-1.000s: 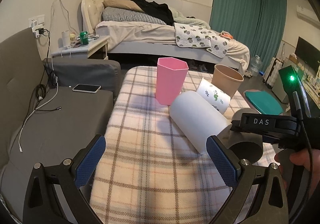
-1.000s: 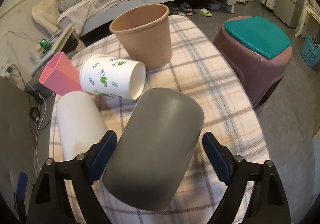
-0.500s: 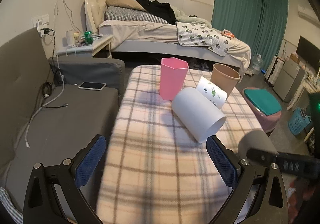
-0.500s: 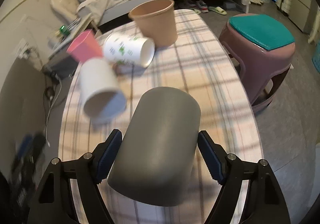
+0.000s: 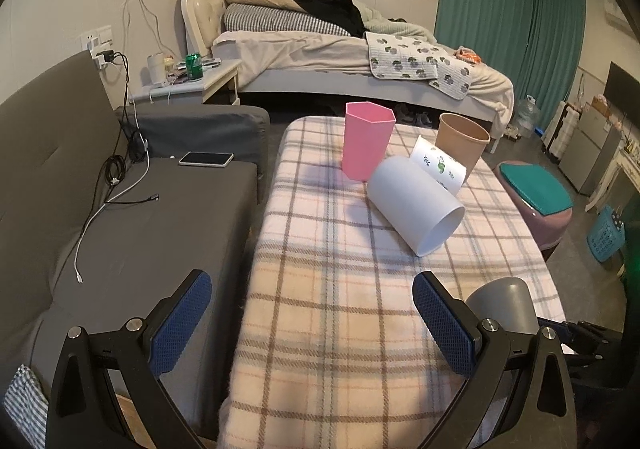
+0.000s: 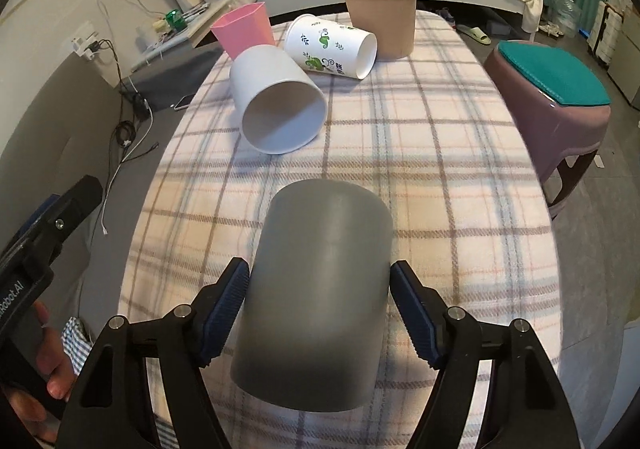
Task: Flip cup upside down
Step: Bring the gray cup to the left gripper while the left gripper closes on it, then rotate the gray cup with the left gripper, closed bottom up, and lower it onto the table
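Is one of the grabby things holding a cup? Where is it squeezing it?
Yes. The right tool holds the grey cup by its two sides, near the open end. The left tool holds nothing.

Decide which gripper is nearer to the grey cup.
Right. The right gripper clamps the grey cup between its pads; the left gripper hangs open beside it, empty.

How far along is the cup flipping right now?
Picked up: the right gripper is clamped on the grey cup, lifted clear of the plaid table, closed end facing away. The left gripper is open, empty. Left: set the cup mouth-down and release.
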